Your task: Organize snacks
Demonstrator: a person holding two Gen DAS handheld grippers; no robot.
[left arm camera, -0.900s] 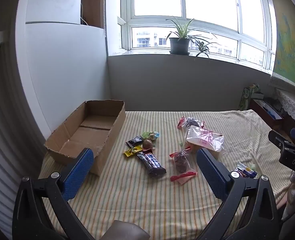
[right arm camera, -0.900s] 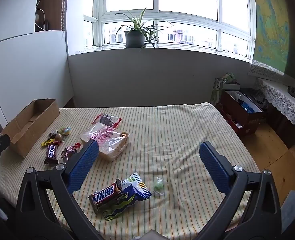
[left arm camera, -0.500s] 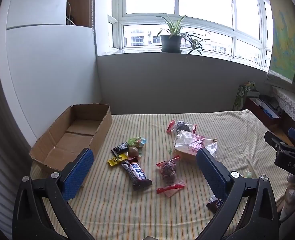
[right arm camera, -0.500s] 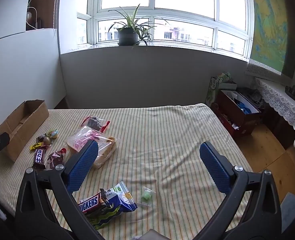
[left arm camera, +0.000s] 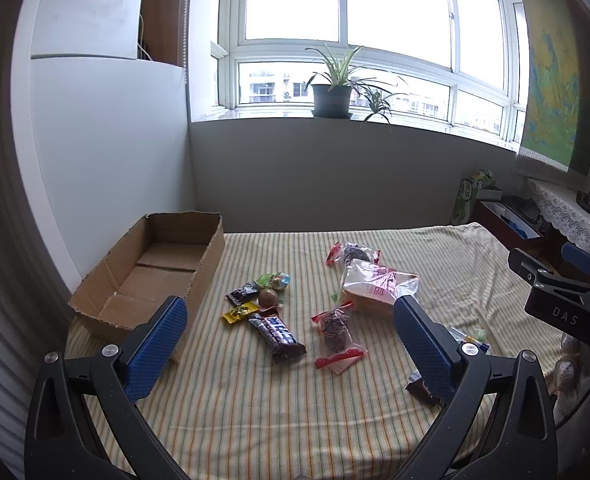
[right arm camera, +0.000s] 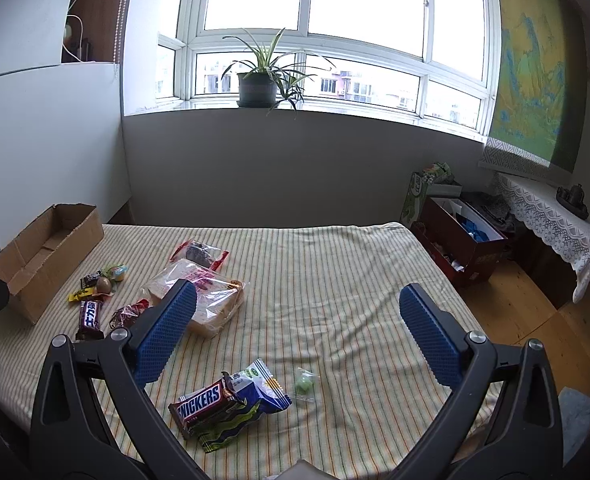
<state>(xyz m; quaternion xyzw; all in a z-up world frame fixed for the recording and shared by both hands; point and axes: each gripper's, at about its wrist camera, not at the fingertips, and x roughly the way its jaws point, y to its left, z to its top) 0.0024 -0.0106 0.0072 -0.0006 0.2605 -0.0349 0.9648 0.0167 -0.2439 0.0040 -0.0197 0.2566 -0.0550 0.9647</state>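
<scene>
An empty cardboard box [left arm camera: 147,272] sits at the left of the striped cloth [left arm camera: 255,400]; it also shows in the right wrist view [right arm camera: 43,256]. Loose snacks lie in the middle: a dark chocolate bar [left arm camera: 277,334], small candies [left arm camera: 269,298], a red-ended packet [left arm camera: 335,330] and a bagged bread [left arm camera: 375,286]. A Snickers bar [right arm camera: 203,400], a blue-green packet [right arm camera: 251,400] and a small green candy [right arm camera: 305,382] lie near the front. My left gripper [left arm camera: 291,344] is open and empty above the snacks. My right gripper [right arm camera: 295,336] is open and empty above the cloth.
A white wall and cabinet [left arm camera: 95,140] stand behind the box. A potted plant [left arm camera: 331,92] is on the windowsill. A red box [right arm camera: 463,240] and a lace-covered shelf [right arm camera: 555,220] stand on the wooden floor to the right of the cloth.
Both views have shifted slightly; the snacks and box appear a little farther and more centred. Both grippers stay open and empty.
</scene>
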